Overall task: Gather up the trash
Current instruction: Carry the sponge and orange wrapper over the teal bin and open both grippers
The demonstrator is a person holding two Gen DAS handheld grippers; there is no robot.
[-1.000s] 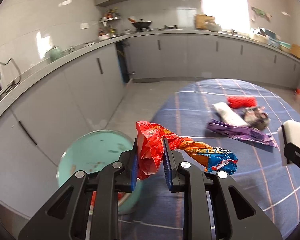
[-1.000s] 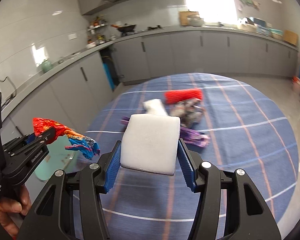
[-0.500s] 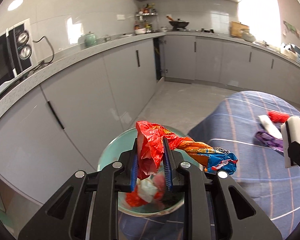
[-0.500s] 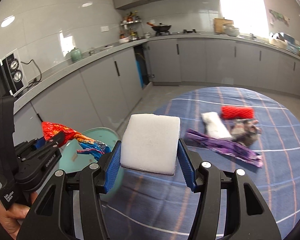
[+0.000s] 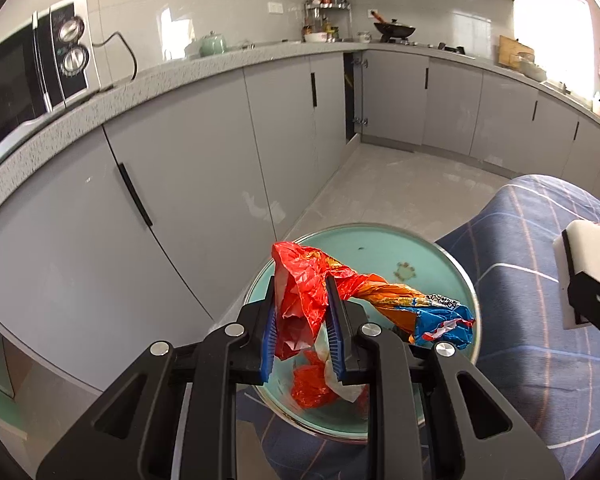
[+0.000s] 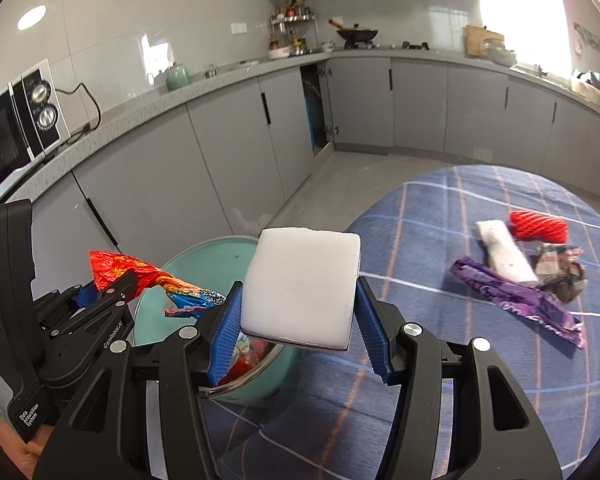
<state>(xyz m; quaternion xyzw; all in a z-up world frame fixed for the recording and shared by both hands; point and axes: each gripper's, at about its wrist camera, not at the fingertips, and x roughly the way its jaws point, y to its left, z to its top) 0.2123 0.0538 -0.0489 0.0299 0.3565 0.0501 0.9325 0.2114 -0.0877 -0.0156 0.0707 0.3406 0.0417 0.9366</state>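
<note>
My left gripper (image 5: 302, 320) is shut on a crumpled red, orange and blue snack wrapper (image 5: 364, 300), which hangs over the mouth of a teal trash bin (image 5: 456, 272) with red and white scraps inside. My right gripper (image 6: 298, 320) is shut on a white foam block (image 6: 302, 284), held beside the bin (image 6: 204, 256) at the table's edge. The left gripper (image 6: 100, 294) and its wrapper (image 6: 140, 272) show at the left of the right wrist view. On the blue plaid tablecloth (image 6: 440, 380) lie a purple wrapper (image 6: 516, 294), a white foam piece (image 6: 504, 252), a red mesh sleeve (image 6: 538, 226) and a crumpled brownish wad (image 6: 560, 270).
Grey kitchen cabinets (image 5: 180, 184) and a countertop with a microwave (image 5: 24, 76) run along the left and back. Tiled floor (image 5: 400, 188) lies between the cabinets and the table. A person's hand (image 6: 24, 452) shows at the bottom left.
Both grippers swung left from the table toward the bin, each keeping its load. The bin now sits directly under the left gripper's wrapper, and the trash on the table has slid to the right.
</note>
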